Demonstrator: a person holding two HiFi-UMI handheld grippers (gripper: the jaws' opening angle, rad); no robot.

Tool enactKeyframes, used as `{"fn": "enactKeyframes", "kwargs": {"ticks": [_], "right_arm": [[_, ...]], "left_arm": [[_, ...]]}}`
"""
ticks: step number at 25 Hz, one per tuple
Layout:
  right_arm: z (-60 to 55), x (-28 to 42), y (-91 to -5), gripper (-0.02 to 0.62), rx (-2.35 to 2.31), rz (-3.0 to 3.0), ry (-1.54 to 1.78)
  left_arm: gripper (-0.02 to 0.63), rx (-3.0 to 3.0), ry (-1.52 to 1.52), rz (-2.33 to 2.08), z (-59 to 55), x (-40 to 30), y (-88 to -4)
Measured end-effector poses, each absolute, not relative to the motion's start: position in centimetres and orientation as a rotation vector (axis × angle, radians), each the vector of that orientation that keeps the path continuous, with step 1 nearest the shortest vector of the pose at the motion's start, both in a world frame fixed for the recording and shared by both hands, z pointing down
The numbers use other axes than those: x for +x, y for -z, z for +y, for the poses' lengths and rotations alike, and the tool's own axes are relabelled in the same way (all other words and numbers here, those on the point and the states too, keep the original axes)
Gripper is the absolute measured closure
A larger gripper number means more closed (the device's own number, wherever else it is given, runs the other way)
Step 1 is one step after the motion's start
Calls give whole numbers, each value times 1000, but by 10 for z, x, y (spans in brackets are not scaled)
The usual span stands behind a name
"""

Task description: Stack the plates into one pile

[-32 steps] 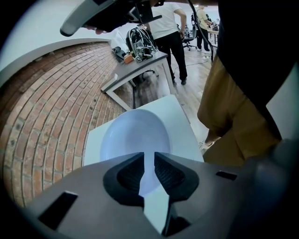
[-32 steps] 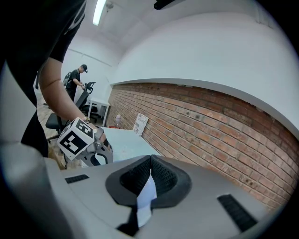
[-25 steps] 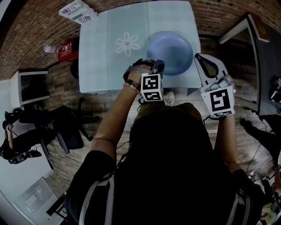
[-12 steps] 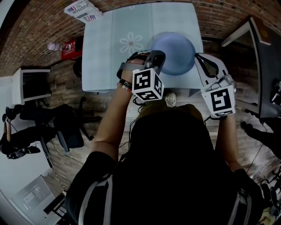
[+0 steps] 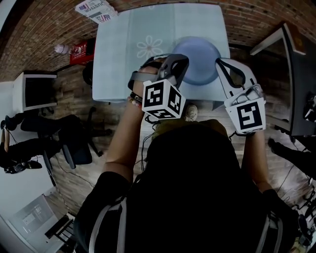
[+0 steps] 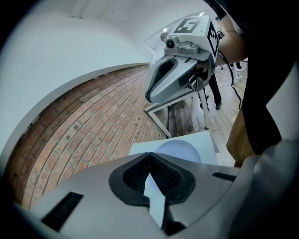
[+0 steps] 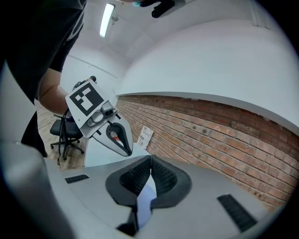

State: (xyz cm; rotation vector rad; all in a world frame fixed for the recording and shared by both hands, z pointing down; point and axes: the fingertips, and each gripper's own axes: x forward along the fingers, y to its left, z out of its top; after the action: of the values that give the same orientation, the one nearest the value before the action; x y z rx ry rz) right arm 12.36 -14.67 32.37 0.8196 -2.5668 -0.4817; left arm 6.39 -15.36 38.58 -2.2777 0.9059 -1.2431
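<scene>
Left gripper (image 5: 178,62) has risen off the blue plates (image 5: 200,54), jaws pressed together, empty. Right gripper (image 5: 220,63) is also closed on nothing. One pile shows near the table (image 5: 123,54) edge, so stacking looks done.

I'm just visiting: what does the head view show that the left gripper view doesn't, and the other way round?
Only the head view: the flower print on the table, a monitor off to the left, and papers by the brick wall. Only the left gripper view: that the left gripper has its jaws shut with nothing between them. Both: the blue plate, the table, the brick wall and the right gripper.
</scene>
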Motion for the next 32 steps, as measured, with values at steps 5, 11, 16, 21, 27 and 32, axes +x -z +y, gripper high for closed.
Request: {"fn": "enactKeyframes", "kwargs": {"ticks": [5,11,16,21,27,32], "right_arm": [[-149,115,-313,561,810,-2571,512],[-153,111,-305,561,824,-2572,539],[-153,105,-300,561,836,-2570,552],[-156,100,-299,561,847,-2569,560],[-158,98,-300,561,845,-2562,568],[-159,99,-302,561,835,-2549,581]], "left_arm": [[583,-2279,1164,960,-156,62,-358],[583,-2280,1083,980,-156,67,-331],[583,-2267,1050,1005,-156,66,-318],[583,-2301,992,1051,-155,67,-310],[583,-2272,988,1063,-160,63,-305],[583,-2258,984,1071,-161,61,-301]]}}
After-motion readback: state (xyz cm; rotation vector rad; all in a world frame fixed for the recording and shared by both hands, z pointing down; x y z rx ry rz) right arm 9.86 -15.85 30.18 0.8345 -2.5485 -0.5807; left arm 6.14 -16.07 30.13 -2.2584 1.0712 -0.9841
